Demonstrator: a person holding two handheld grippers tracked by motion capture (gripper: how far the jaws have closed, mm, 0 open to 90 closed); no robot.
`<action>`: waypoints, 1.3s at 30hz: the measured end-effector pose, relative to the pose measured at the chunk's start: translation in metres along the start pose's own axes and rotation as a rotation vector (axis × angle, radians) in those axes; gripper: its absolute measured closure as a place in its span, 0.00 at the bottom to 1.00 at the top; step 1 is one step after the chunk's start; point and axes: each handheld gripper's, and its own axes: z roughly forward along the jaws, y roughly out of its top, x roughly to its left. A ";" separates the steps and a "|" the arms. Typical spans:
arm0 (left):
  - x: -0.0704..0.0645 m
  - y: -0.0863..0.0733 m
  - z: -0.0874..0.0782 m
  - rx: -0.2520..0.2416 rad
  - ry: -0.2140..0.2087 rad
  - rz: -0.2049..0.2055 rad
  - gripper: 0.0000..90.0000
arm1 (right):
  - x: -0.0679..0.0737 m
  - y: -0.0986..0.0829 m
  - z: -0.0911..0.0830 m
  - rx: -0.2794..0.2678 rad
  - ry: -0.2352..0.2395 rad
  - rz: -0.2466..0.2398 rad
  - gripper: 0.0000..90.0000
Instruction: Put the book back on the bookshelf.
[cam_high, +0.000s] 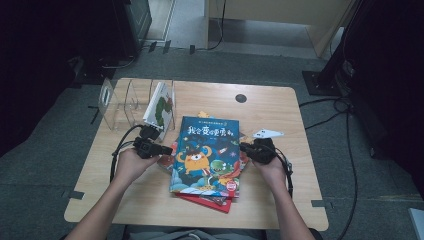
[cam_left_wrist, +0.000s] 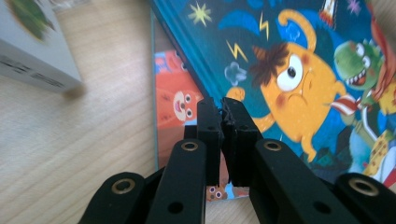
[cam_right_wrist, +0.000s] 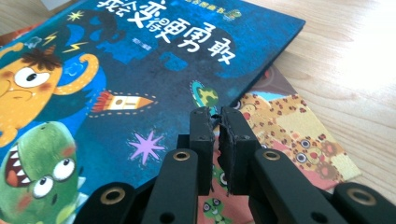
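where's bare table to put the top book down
Free: the right strip between the book stack and the table edge, the far right corner by the dark hole, and the near left corner. Crowded: the far left, where a clear rack holds a book.

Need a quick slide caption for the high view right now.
Both tools, left and right, shut at opposite edges of the blue picture book topping a stack on the wooden table.

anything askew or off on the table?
Mildly: the book stack isn't squared. The blue monster book lies skewed, so lower covers stick out at both sides and the bottom. One white book leans in the clear rack. No damage visible.
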 end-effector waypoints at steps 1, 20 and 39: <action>0.000 -0.002 0.002 0.004 -0.001 0.002 0.97 | 0.000 -0.001 0.000 -0.002 -0.004 -0.001 0.93; -0.012 -0.015 0.016 0.007 -0.053 0.011 1.00 | -0.004 -0.004 0.006 0.007 -0.005 0.023 0.94; -0.039 -0.027 0.025 0.002 -0.107 0.014 1.00 | -0.020 -0.005 -0.001 0.029 0.031 0.093 1.00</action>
